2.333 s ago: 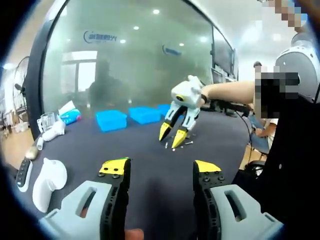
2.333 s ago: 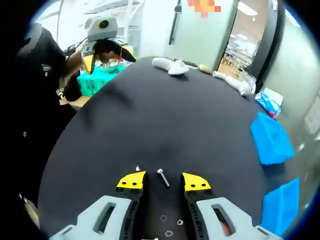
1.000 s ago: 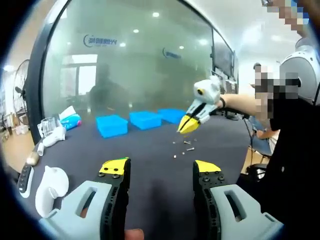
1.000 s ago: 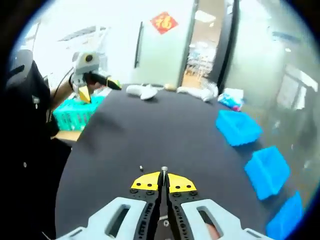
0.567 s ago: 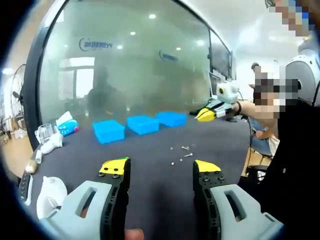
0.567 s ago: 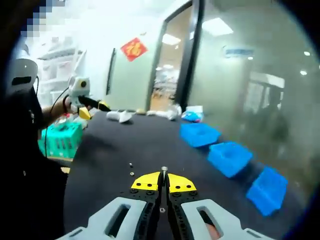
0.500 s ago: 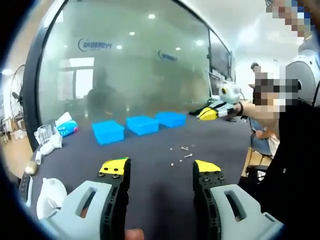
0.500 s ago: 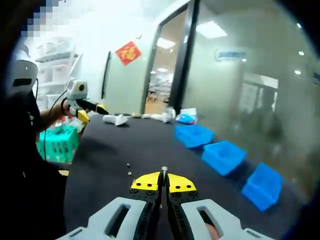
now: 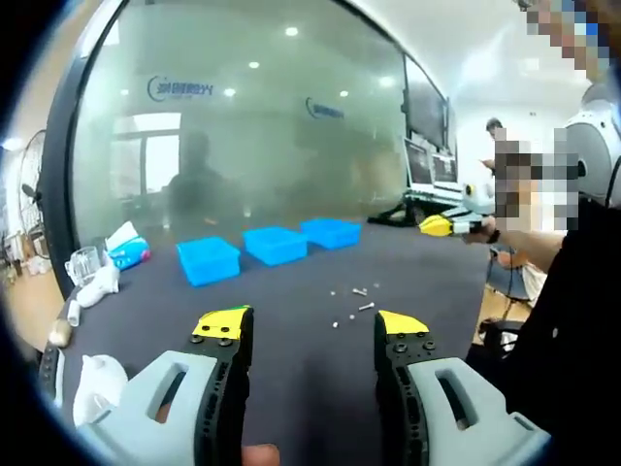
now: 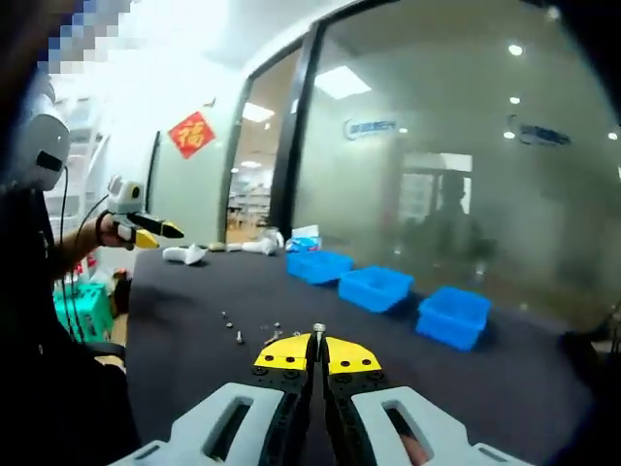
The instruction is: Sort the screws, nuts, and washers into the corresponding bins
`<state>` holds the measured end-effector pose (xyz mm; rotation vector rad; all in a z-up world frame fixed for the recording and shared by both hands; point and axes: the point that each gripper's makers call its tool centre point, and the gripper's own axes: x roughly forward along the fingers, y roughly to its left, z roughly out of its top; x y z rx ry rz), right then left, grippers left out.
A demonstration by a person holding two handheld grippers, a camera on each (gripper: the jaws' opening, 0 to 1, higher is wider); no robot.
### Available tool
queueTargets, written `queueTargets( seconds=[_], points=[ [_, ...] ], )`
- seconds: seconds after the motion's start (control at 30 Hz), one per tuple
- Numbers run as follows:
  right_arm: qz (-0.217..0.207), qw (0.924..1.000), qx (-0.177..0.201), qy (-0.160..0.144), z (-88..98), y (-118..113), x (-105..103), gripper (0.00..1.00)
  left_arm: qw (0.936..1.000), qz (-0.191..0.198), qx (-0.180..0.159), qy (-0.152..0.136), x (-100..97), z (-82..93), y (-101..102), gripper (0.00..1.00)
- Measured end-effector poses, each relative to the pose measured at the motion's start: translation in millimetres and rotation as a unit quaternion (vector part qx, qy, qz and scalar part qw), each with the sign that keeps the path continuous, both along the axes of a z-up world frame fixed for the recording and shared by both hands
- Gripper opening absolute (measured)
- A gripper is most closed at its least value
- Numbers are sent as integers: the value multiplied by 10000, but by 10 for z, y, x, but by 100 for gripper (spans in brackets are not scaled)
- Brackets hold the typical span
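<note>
Screw (image 10: pixel 317 331), small and silver, stands upright pinched between the closed yellow tips of the right gripper (image 10: pixel 317 351), with the three blue plastic bins (image 10: pixel 375 286) ahead and to its right, while the left gripper (image 9: pixel 310 330) hangs open.

Red door sign (image 10: pixel 191 134) perhaps reads "福"; glass-wall lettering (image 9: pixel 181 89) illegible.
</note>
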<state>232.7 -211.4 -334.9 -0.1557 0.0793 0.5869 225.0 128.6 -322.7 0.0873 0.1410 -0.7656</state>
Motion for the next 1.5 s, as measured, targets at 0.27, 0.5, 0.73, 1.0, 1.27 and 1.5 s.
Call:
queueTargets(
  seconds=[0.27,0.5,0.73,1.0,1.27,1.5],
  points=[
    [-581,9979,185,-198,136,-188,-35,1,10000,-50,8,-25,1,29,-63,49],
    [-990,9943,97,-376,333,-384,239,1,10000,-94,18,-15,-5,18,-87,49],
    [-1201,9917,153,-424,483,-490,722,1,9999,-96,-6,28,-13,-19,-76,49],
    [-1429,9888,170,-387,663,-549,1399,1,9999,-18,-60,89,-2,-68,-6,49],
    [-1828,9826,153,-293,643,-754,2064,1,9999,37,-107,116,14,-104,56,49],
    [-1991,9800,-7,-11,526,-891,2483,1,9998,81,-135,133,15,-116,89,48]
  ],
)
